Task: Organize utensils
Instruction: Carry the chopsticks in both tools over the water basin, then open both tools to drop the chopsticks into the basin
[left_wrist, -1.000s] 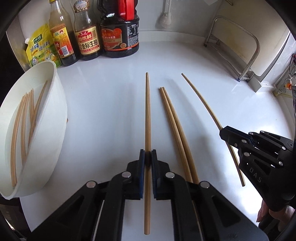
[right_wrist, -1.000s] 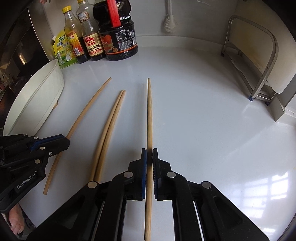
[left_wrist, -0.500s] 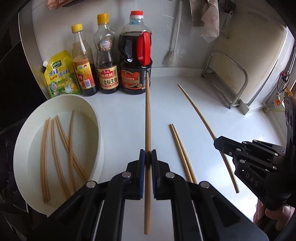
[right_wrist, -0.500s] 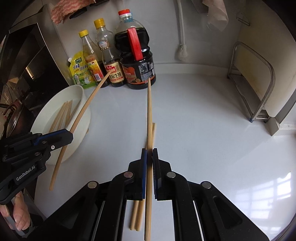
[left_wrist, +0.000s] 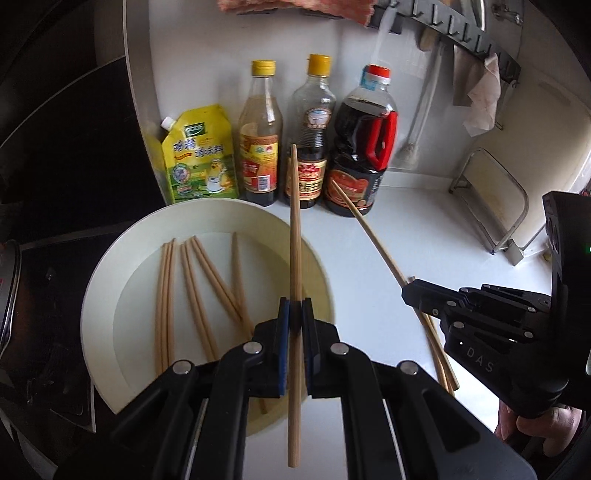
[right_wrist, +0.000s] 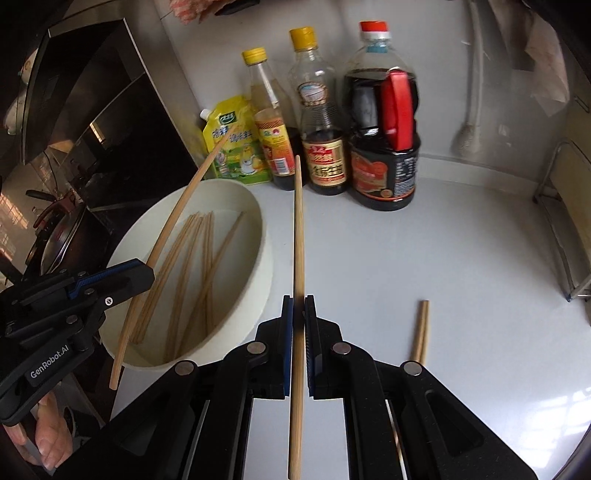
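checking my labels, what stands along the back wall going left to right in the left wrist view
yellow spouted seasoning pouch → yellow-capped bottle of pale liquid with a red label → yellow-capped clear bottle of dark sauce → large red-handled dark soy sauce jug → metal wire rack

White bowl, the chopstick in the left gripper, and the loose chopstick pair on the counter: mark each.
white bowl (left_wrist: 110, 273), left wrist view, bare left rim
held chopstick (left_wrist: 294, 221), left wrist view, mid-shaft
loose chopstick pair (right_wrist: 421, 328), right wrist view, shafts
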